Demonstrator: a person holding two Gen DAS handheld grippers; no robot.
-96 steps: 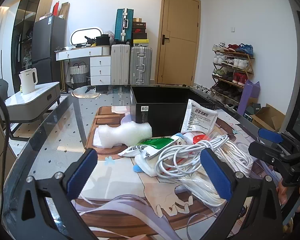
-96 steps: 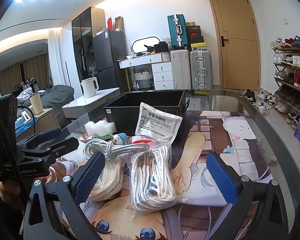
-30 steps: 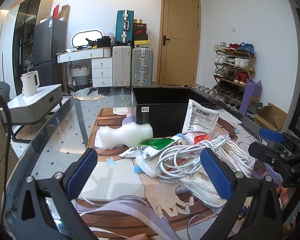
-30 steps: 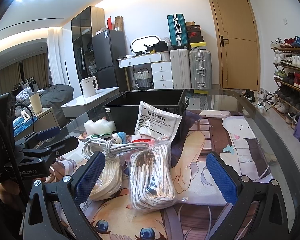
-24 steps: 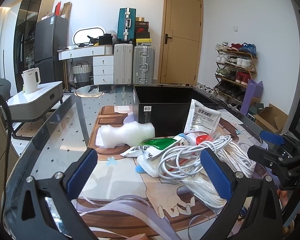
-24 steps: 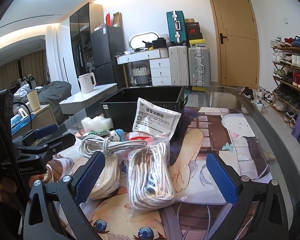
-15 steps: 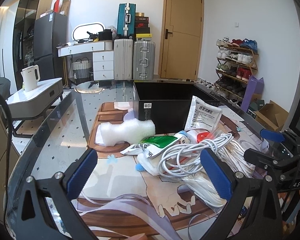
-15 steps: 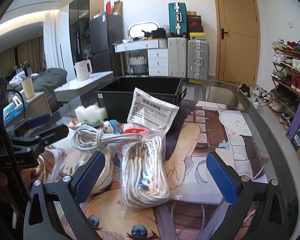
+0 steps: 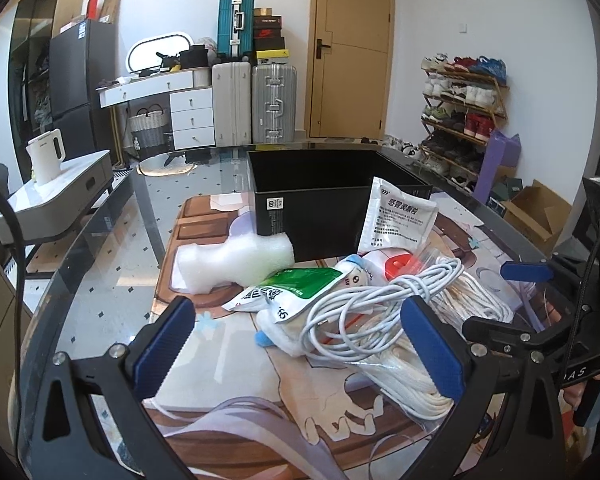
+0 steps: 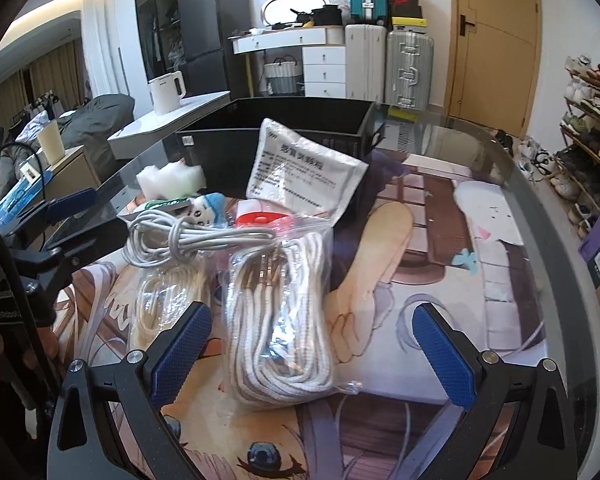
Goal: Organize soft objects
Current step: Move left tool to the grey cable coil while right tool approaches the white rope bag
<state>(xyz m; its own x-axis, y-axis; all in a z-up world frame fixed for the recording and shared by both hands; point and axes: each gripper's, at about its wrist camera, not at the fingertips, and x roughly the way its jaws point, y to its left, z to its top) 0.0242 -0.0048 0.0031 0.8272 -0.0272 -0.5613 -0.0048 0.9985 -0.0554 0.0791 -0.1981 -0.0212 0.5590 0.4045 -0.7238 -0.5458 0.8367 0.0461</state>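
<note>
A pile of soft items lies on the printed mat before a black bin [image 9: 320, 208] [image 10: 284, 136]. It holds a bagged white rope [image 10: 284, 312], a coiled white cable [image 9: 364, 308] [image 10: 188, 240], a white sachet [image 9: 396, 216] [image 10: 304, 168], a green-and-white pouch [image 9: 292, 292], a white foam piece [image 9: 236, 260] [image 10: 168, 180] and a small plush doll [image 9: 352, 276]. My left gripper [image 9: 300, 344] is open and empty, just short of the cable. My right gripper [image 10: 312, 348] is open, its blue pads either side of the rope bag.
The glass table edge [image 9: 60, 280] curves round on the left. A low white cabinet with a kettle [image 9: 46, 156] stands beyond it. A shoe rack [image 9: 464, 104] stands at the right. My right gripper shows in the left wrist view [image 9: 540, 320].
My right gripper has tilted down and moved in closer over the bagged rope. My left gripper has edged slightly forward toward the pile. Both stay open.
</note>
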